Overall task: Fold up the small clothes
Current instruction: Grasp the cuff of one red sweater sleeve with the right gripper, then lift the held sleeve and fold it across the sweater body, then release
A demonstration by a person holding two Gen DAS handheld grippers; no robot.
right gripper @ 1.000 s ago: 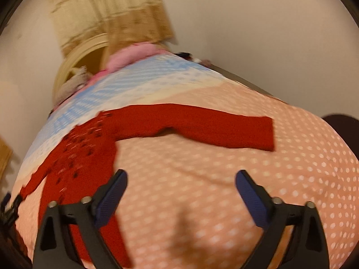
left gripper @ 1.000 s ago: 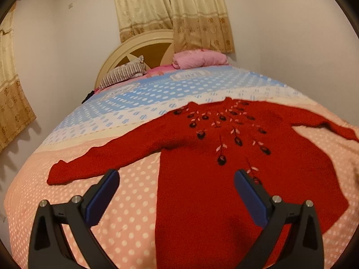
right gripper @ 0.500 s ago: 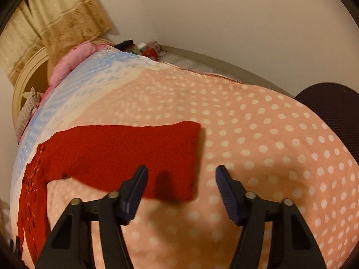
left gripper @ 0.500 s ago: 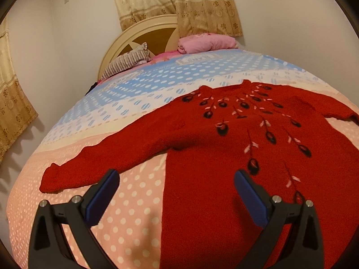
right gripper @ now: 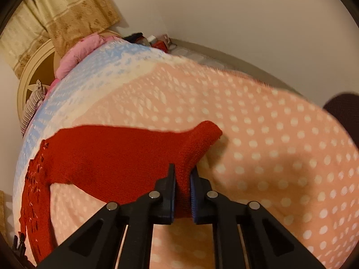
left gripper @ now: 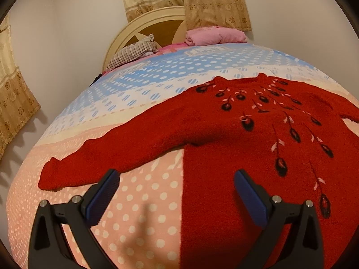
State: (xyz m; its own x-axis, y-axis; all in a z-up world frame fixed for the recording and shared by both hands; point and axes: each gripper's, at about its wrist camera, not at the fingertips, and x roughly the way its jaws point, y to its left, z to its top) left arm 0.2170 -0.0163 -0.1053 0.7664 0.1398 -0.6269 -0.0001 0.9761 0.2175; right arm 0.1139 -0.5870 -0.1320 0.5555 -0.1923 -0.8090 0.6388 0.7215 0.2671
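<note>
A red knitted sweater [left gripper: 235,157] with black and pink flower marks lies spread flat on the bed, one sleeve [left gripper: 107,154] stretched to the left. My left gripper [left gripper: 177,186] is open and empty, hovering over the sweater's left side edge below the armpit. In the right wrist view my right gripper [right gripper: 182,174] is shut on the cuff end of the other sleeve [right gripper: 195,143], which is pinched between the blue pads and lifted slightly off the bedspread.
The bed has a polka-dot bedspread [left gripper: 139,219], pink near me and blue farther back. A striped pillow [left gripper: 132,53] and a pink folded blanket [left gripper: 215,35] lie by the headboard. Small items [right gripper: 154,41] sit beside the far bed edge. A dark round thing [right gripper: 343,112] is at right.
My right gripper closed on the sleeve cuff and raised it. My left gripper moved closer to the sweater, staying open.
</note>
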